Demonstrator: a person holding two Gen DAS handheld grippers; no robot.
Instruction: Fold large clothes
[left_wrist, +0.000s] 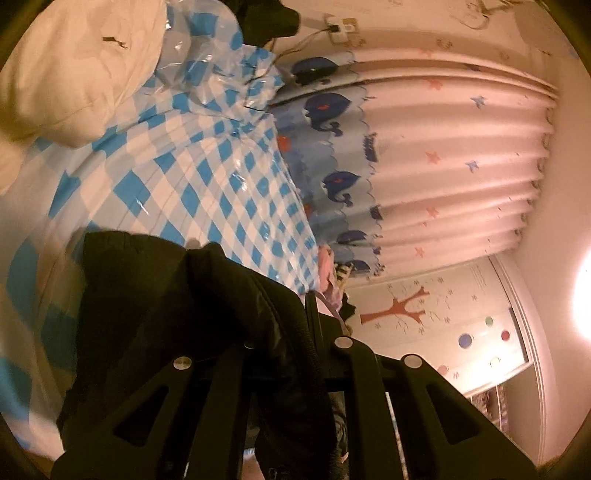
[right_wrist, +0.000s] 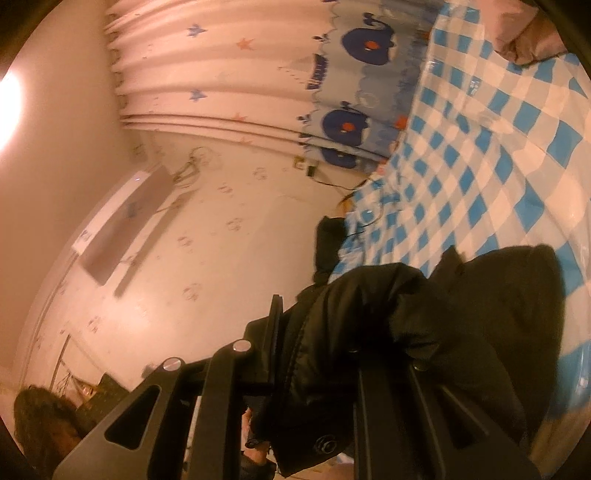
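While both views are rolled sideways, the bed's blue-and-white checked cover (left_wrist: 192, 158) fills the upper left of the left wrist frame and the right side of the right wrist frame. The whale-print curtain (left_wrist: 443, 155) hangs beyond it. A cream quilt (left_wrist: 70, 70) lies at the upper left. The black padded jacket (right_wrist: 424, 325) bunches low in both frames, over the cover. The left tool (left_wrist: 295, 339) is clenched on its fabric; the right tool (right_wrist: 317, 350) likewise grasps it.
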